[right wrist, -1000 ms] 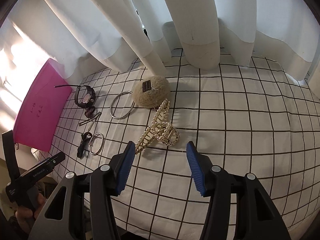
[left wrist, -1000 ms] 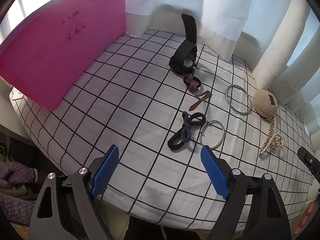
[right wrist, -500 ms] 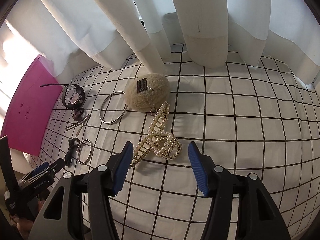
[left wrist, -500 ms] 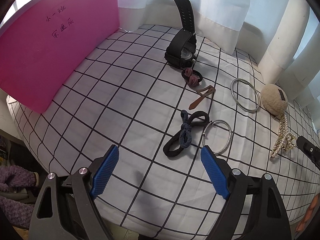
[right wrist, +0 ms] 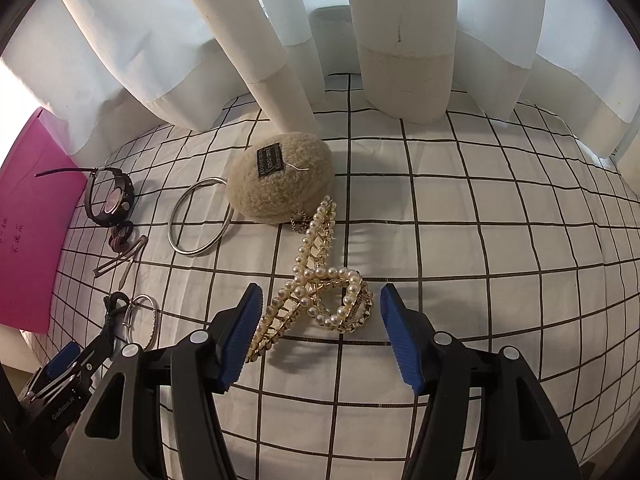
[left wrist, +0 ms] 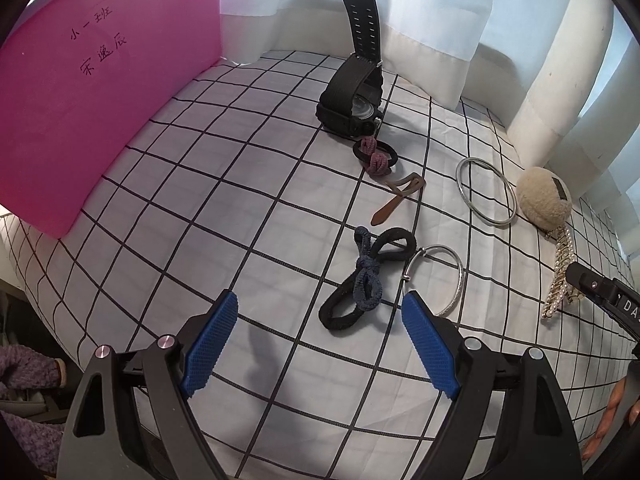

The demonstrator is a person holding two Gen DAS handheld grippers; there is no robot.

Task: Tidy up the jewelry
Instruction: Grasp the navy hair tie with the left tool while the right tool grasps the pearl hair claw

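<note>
The pearl hair claw [right wrist: 320,292] lies on the checked cloth [right wrist: 480,240], just below the fuzzy beige clip [right wrist: 280,180]. My right gripper [right wrist: 320,328], its jaws just widening, straddles it without touching. My left gripper [left wrist: 316,344] stands spread near the black hair tie [left wrist: 364,280] and small silver bangle [left wrist: 440,280].
</note>
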